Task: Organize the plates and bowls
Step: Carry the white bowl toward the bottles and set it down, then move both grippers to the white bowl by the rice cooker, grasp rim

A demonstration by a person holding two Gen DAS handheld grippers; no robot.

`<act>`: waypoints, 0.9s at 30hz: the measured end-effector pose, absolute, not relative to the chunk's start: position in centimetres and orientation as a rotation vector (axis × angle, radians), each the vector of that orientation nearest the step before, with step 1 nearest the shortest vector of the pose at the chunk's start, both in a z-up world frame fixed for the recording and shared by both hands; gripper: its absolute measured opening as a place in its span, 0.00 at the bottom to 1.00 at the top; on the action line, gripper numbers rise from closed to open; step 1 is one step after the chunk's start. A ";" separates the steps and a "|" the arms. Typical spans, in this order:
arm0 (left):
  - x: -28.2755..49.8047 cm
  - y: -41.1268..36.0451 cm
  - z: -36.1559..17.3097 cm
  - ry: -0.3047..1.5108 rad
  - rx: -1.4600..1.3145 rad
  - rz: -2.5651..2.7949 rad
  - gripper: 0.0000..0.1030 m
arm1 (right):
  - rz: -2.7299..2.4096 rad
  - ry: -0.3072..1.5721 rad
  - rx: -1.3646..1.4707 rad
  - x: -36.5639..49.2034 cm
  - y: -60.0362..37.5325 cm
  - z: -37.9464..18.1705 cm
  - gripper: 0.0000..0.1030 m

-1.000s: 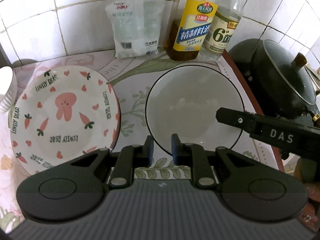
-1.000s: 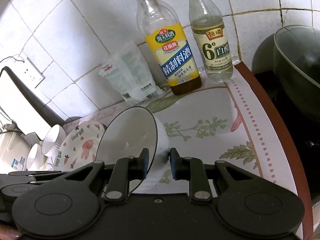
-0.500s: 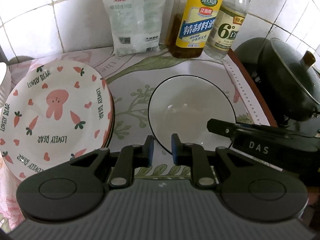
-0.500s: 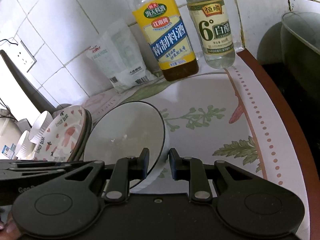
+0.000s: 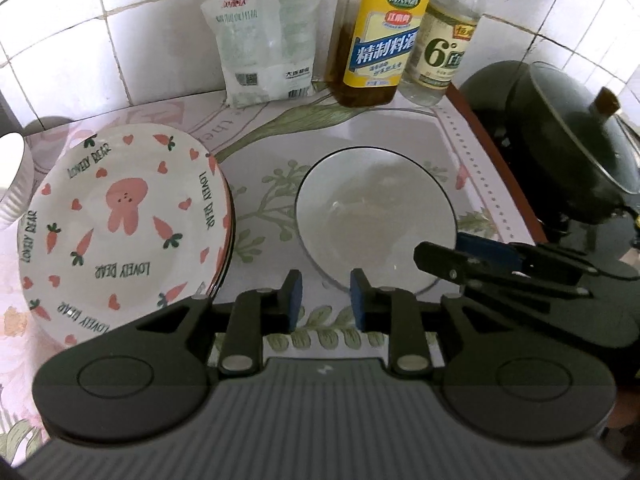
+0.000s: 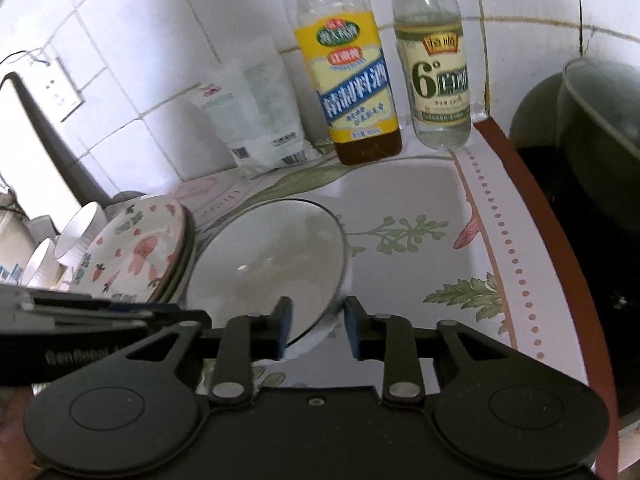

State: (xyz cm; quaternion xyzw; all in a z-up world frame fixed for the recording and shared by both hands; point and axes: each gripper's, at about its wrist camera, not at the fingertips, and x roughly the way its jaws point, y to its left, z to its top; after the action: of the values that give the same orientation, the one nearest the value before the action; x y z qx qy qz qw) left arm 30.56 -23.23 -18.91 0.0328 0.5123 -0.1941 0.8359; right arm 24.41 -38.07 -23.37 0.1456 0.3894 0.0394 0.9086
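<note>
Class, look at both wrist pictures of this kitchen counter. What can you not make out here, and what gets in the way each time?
- How many plates are stacked: left wrist view, the top rabbit plate covers the rest.
- Bottle caps: left wrist view, cut off by the top edge.
- White bowl's near rim: right wrist view, behind the right gripper.
- Cups: right wrist view, small, cut off at the left edge.
</note>
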 end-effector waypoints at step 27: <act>23.3 -8.1 -10.7 1.027 0.082 -0.416 0.69 | 0.396 0.706 0.014 16.3 -25.8 -13.7 0.73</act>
State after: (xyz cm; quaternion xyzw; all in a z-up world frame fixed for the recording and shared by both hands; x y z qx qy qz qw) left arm 23.25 -8.13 -10.72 0.0388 0.4875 -0.1974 0.8496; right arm 16.29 -25.84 -13.68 0.0070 0.3436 0.1928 0.9191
